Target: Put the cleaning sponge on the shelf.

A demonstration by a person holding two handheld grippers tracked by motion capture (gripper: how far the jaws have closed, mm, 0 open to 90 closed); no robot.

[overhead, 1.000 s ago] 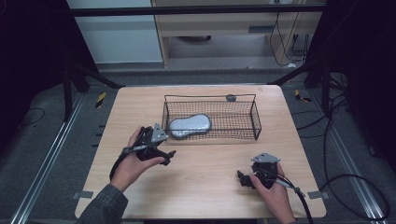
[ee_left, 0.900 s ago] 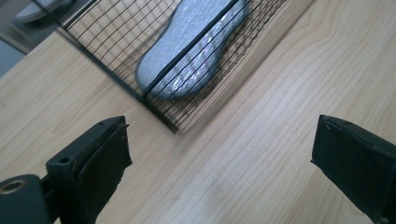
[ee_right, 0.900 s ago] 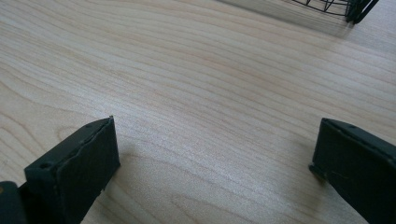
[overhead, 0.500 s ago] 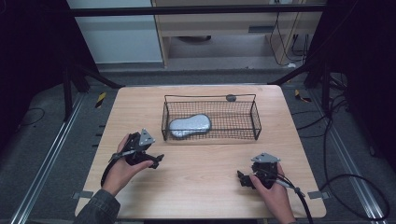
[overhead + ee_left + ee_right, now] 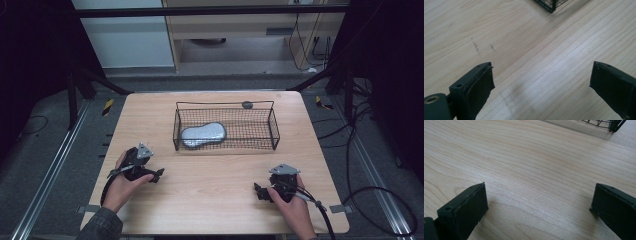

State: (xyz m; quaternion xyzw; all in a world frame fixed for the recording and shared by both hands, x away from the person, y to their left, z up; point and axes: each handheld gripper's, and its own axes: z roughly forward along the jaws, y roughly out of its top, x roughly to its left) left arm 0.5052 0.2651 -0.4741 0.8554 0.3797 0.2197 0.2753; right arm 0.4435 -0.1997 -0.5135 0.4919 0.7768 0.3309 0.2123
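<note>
A black wire basket (image 5: 274,131) stands at the middle back of the wooden table (image 5: 215,175). Inside it, at its left end, lies a grey padded pouch (image 5: 202,134). My left gripper (image 5: 156,175) rests low on the table at the front left, held by a hand, jaws wide open with nothing between them (image 5: 541,82). My right gripper (image 5: 259,191) sits at the front right, also open and empty (image 5: 539,202). A corner of the basket (image 5: 550,6) appears at the top of the left gripper view, and another corner (image 5: 615,125) in the right gripper view.
A small dark round object (image 5: 247,105) lies on the table just behind the basket. Cables trail from the right gripper (image 5: 320,210) over the table's front right corner. Metal rails (image 5: 50,170) run along the floor on both sides.
My left gripper has drawn back from the basket's left end toward the front left of the table. The right gripper has stayed in place.
</note>
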